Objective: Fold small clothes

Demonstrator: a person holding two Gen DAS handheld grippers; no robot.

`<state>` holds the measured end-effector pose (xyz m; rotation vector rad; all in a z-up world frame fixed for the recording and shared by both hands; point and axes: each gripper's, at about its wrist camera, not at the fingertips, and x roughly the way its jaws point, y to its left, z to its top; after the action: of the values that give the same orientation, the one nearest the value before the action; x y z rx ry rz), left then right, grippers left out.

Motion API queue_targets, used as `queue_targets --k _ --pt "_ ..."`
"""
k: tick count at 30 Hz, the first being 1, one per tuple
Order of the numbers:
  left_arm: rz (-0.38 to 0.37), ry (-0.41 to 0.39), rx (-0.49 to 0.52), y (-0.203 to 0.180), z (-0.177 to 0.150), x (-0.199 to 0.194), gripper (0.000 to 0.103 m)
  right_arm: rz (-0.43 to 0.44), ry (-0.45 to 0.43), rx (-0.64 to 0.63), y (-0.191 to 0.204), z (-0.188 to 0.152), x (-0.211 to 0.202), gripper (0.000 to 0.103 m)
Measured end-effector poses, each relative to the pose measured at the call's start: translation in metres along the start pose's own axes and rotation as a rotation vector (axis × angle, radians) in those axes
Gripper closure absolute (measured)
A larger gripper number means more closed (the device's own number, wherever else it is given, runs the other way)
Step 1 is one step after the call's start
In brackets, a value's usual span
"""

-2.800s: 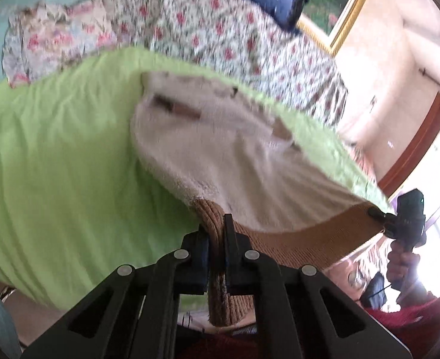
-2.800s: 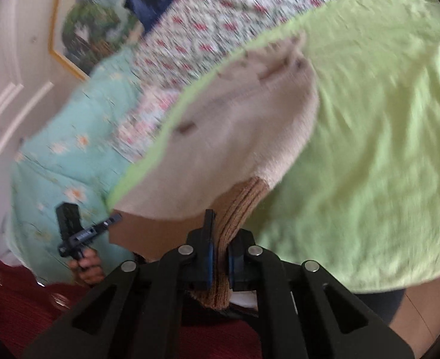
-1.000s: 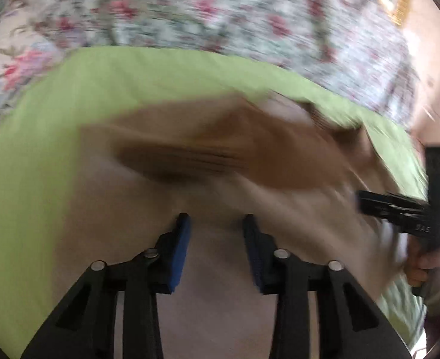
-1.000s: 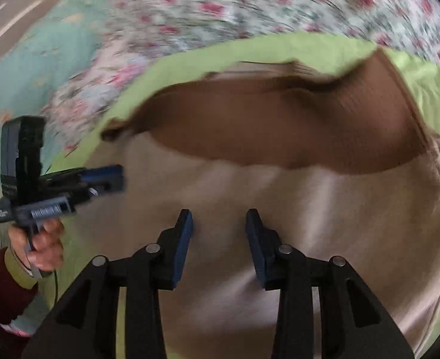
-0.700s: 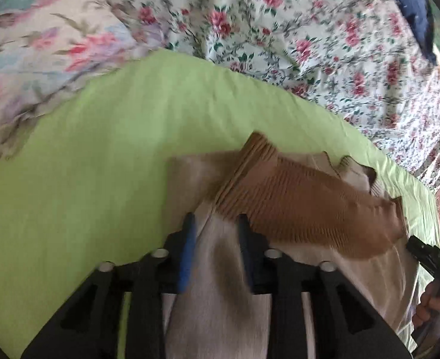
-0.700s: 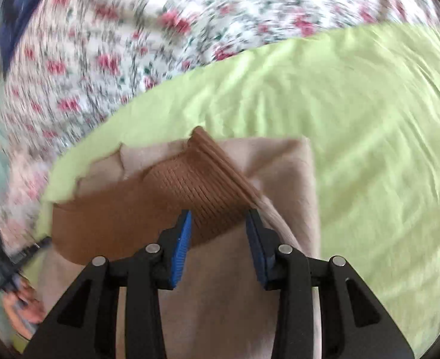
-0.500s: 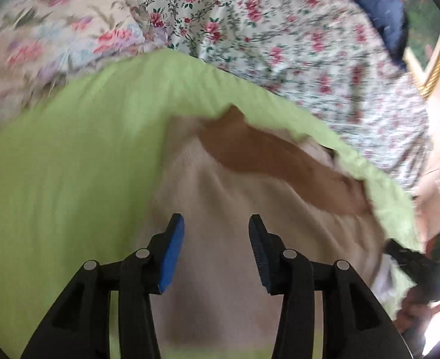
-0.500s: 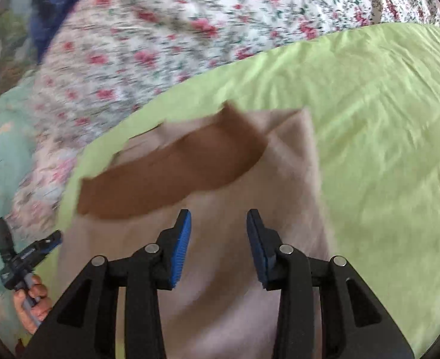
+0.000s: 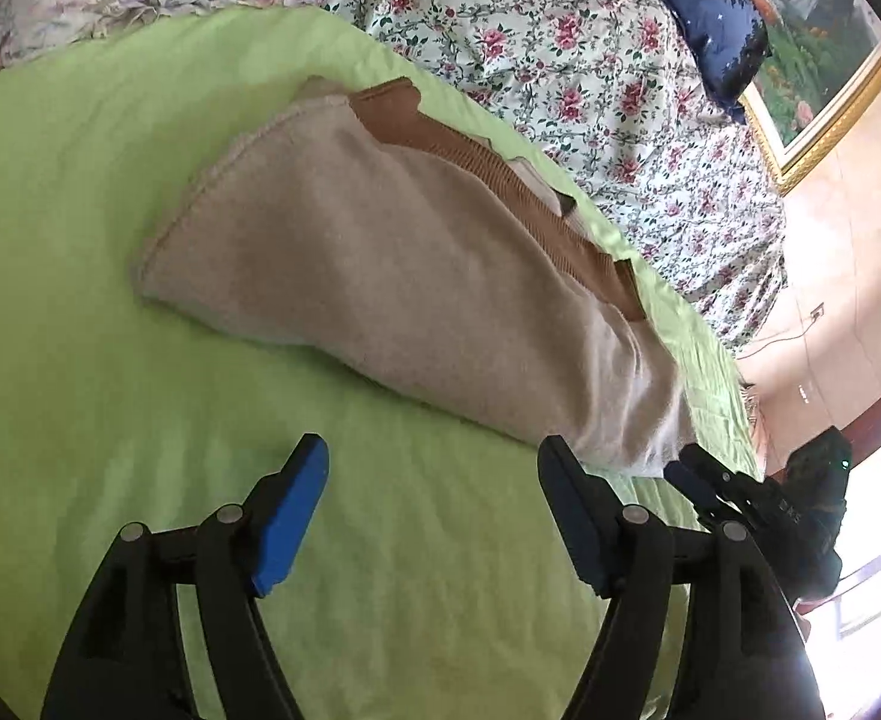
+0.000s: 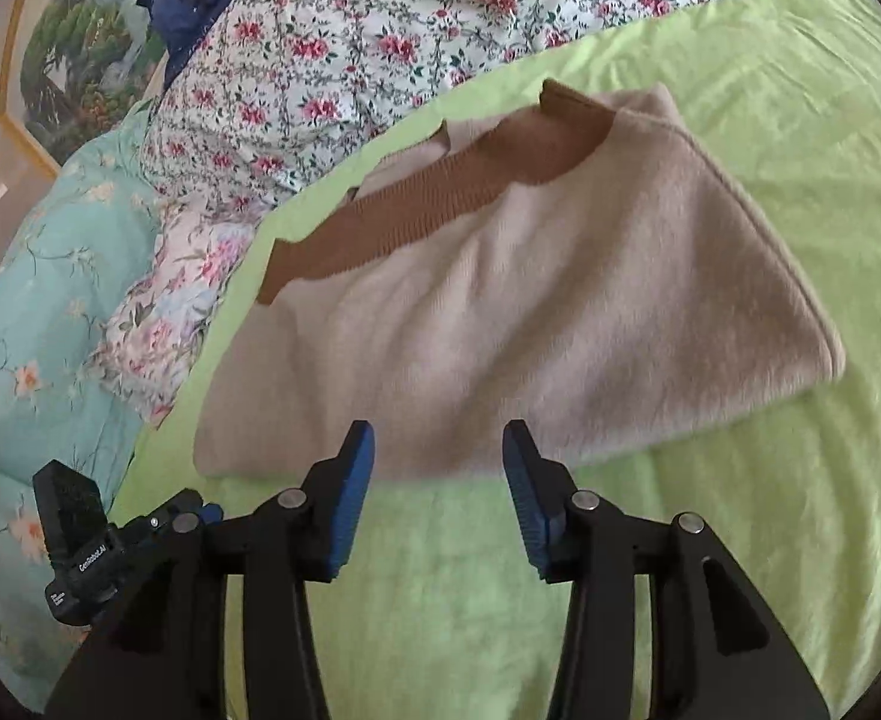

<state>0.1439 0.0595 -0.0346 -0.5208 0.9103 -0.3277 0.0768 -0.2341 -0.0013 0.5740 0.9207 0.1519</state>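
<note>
A beige knit garment (image 9: 416, 276) with a brown ribbed band (image 9: 500, 180) lies folded in half on the green sheet (image 9: 110, 360). It also shows in the right wrist view (image 10: 530, 312), with the brown band (image 10: 440, 198) along its far edge. My left gripper (image 9: 434, 468) is open and empty, just short of the garment's near fold. My right gripper (image 10: 437, 456) is open and empty, its tips at the garment's near edge. The right gripper also shows in the left wrist view (image 9: 758, 498), and the left gripper in the right wrist view (image 10: 110, 546).
A floral quilt (image 9: 560, 48) and a dark blue pillow (image 9: 710, 6) lie beyond the garment. A turquoise floral cover (image 10: 32, 330) lies to the left. A framed painting (image 9: 812, 48) hangs on the wall. The green sheet (image 10: 770, 540) spreads around the garment.
Both grippers carried the brown band over the garment's top, let go and opened. They have since pulled back to the near edge; the garment now lies folded and still.
</note>
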Motion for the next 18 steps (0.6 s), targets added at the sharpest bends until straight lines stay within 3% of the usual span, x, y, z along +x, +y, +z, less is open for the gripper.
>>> queue_targets --k 4,6,11,15,18 --pt "-0.018 0.001 -0.023 0.001 0.005 0.010 0.021 -0.003 -0.004 0.000 -0.002 -0.007 -0.006 0.051" --pt "-0.007 -0.014 -0.039 0.004 0.011 0.014 0.020 -0.016 -0.012 -0.003 -0.004 -0.008 -0.008 0.039" --pt "0.020 -0.052 -0.134 0.019 0.037 0.028 0.020 -0.035 -0.022 0.011 -0.012 -0.003 -0.011 0.038" --pt "0.088 -0.132 -0.216 0.035 0.061 0.034 0.021 -0.035 -0.036 0.023 -0.016 0.005 -0.014 0.038" --pt "0.107 -0.165 -0.260 0.045 0.076 0.039 0.027 -0.024 -0.040 0.029 -0.017 0.008 -0.014 0.038"
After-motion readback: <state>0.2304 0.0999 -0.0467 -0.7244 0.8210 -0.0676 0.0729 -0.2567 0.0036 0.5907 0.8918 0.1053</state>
